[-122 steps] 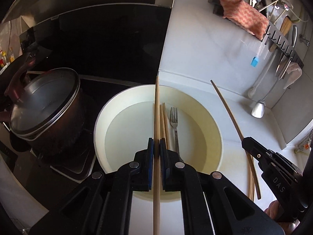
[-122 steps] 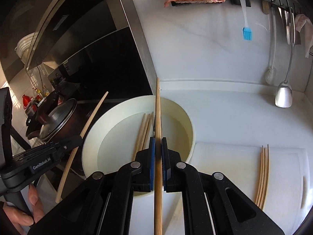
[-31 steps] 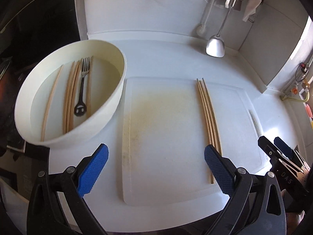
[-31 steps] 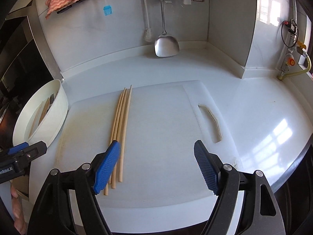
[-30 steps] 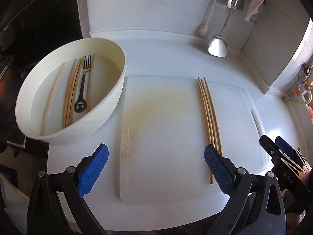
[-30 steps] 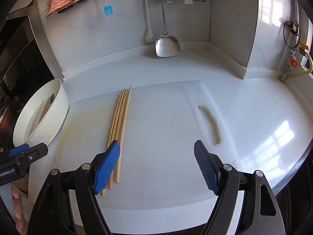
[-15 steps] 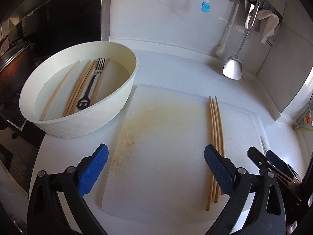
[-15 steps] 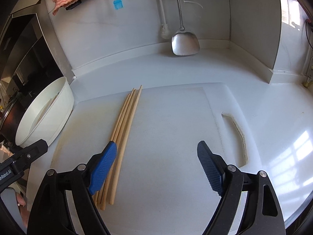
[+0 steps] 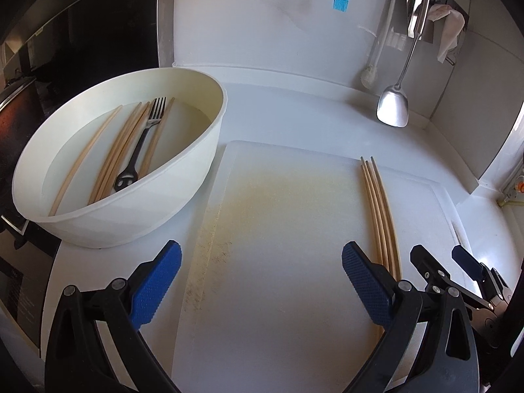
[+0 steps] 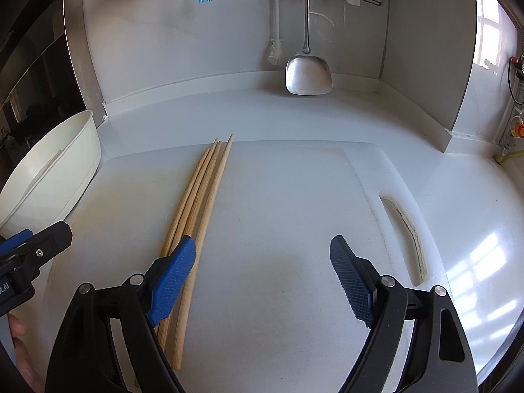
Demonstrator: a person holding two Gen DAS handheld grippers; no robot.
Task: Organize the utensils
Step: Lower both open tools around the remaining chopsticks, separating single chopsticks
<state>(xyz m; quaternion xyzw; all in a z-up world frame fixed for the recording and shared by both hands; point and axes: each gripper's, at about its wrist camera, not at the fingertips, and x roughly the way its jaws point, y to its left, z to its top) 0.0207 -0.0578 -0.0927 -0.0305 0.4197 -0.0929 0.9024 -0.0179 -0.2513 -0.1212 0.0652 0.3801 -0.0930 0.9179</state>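
A white bowl (image 9: 183, 193) at left holds several wooden chopsticks (image 9: 114, 154) and a black-handled fork (image 9: 140, 144). Several more chopsticks (image 9: 376, 203) lie side by side on the white cutting board (image 9: 278, 245); they also show in the right wrist view (image 10: 199, 193). My left gripper (image 9: 260, 281) is open and empty above the board's near part. My right gripper (image 10: 262, 275) is open and empty over the board, its left finger above the chopsticks' near ends. The bowl's rim (image 10: 59, 163) shows at left in the right wrist view.
A steel spatula (image 9: 394, 108), a white brush (image 9: 370, 75) and a blue silicone brush (image 9: 340, 0) hang on the back wall. A dark stove area lies left of the bowl. The board's handle slot (image 10: 406, 229) is at right.
Both grippers, shut on a chopstick each four seconds ago, are now open and empty. Over the last second both views have moved closer and lower toward the board.
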